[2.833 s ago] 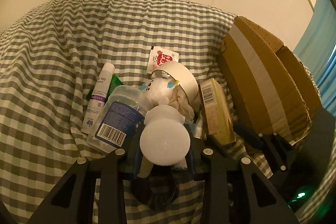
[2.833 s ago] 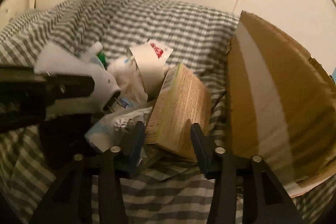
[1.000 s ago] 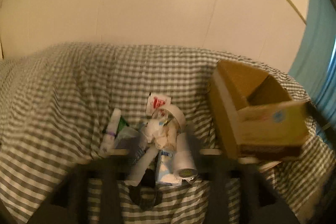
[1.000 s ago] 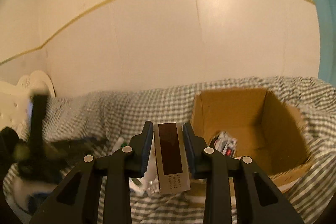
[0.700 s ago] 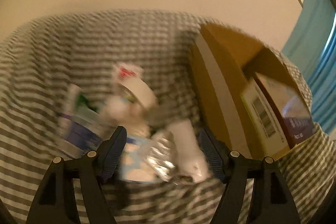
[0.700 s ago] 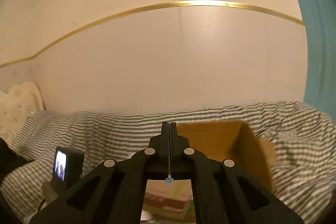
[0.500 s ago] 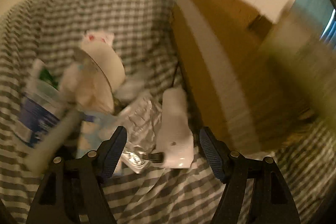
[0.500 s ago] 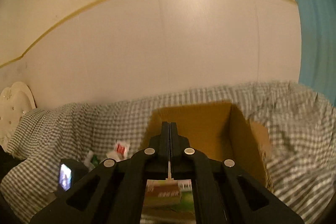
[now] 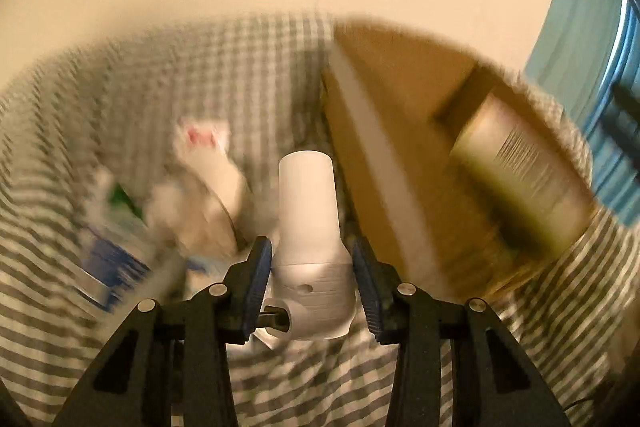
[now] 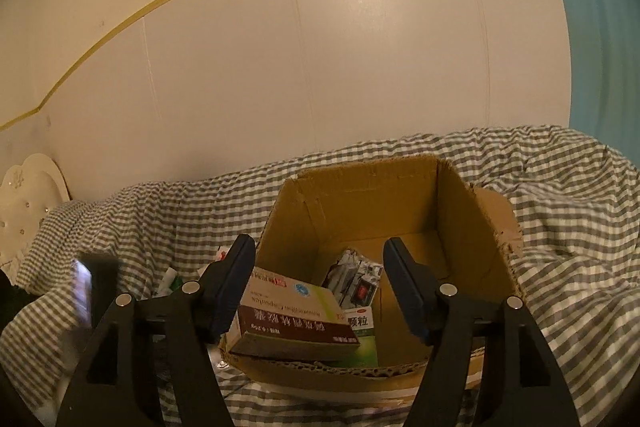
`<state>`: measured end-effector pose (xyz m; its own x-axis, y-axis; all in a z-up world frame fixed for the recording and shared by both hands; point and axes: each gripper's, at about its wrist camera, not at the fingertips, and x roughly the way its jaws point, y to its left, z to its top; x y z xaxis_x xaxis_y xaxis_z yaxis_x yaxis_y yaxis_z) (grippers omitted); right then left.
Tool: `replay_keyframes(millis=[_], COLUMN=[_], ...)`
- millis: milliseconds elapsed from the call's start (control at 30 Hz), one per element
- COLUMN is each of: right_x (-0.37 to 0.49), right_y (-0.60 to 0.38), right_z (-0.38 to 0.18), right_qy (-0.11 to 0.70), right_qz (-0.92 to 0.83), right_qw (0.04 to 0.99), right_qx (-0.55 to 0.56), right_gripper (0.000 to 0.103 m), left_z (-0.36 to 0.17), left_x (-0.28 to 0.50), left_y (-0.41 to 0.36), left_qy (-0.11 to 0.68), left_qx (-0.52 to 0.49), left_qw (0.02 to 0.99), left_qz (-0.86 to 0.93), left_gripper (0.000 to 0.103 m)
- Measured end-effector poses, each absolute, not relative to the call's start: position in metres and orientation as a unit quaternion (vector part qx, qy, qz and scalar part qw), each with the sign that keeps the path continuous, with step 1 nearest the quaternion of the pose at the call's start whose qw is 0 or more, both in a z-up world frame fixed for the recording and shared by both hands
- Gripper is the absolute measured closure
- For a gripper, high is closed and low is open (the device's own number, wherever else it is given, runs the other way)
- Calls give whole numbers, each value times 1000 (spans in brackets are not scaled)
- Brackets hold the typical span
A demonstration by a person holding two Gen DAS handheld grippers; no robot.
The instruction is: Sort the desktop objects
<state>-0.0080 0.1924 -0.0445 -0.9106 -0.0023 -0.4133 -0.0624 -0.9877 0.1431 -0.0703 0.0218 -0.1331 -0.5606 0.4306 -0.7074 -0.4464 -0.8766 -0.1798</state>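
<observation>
In the left wrist view my left gripper point(image 9: 310, 247) has its jaws closing on a white cylinder-shaped device point(image 9: 306, 195). Both pads touch its wider base, and it stays sharp while the background blurs. In the right wrist view my right gripper point(image 10: 319, 245) hangs over the open cardboard box point(image 10: 360, 195), its jaws opening with nothing between the fingers. A brown, white and green medicine box point(image 10: 292, 315) lies in the cardboard box, leaning at the near left corner. The same cardboard box point(image 9: 400, 147) and medicine box point(image 9: 520, 179) appear blurred to the right of the left gripper.
A blurred pile lies left of the device on the checked cloth point(image 10: 560, 227): a red-printed sachet point(image 9: 200, 139), a blue-labelled bottle point(image 9: 108, 255) and crumpled white paper point(image 9: 192, 211). The box also holds a dark packet point(image 10: 356, 279) and a green carton point(image 10: 362, 331). A wall stands behind.
The left gripper came in around the white device, and its jaws narrowed onto it. The right gripper, shut half a second ago, has opened over the box where the medicine box lies.
</observation>
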Motion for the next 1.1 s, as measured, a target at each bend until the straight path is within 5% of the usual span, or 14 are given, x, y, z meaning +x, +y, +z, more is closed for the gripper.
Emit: replay_keyframes(millis=[133,233,567,633,700,800,1100], right_x=[0,-2,-7,-12,-15,-23,-28], right_y=[202,213,255,262,265,269,239], right_z=[-31,-27,-33,-37,-39,-43,-30], right_qy=[76,91,117,123,127,124,96], right_qz=[977,976,971,969,967,965,972], right_qw=[33,47,84,87,85,85,55], right_qx=[-194,-192,-192,-198,-205,-213,-209], right_gripper=[37,51,52,52,52,52,52], left_z=[-75,-50,-74,-68,-68,-68,-42], left_x=[-64,-59,-59,-59,-60,-70,-71], left_y=[26,54,142,153,152,146,67], left_qy=[-3,4,62,72,78,74,36], left_qx=[-347,-337,-360,-352,-341,-335,-297], left_qw=[269,296,329,325,319,309,247], left_qz=[898,894,871,875,881,887,922], left_gripper=[61,61,60,51,26,12,6])
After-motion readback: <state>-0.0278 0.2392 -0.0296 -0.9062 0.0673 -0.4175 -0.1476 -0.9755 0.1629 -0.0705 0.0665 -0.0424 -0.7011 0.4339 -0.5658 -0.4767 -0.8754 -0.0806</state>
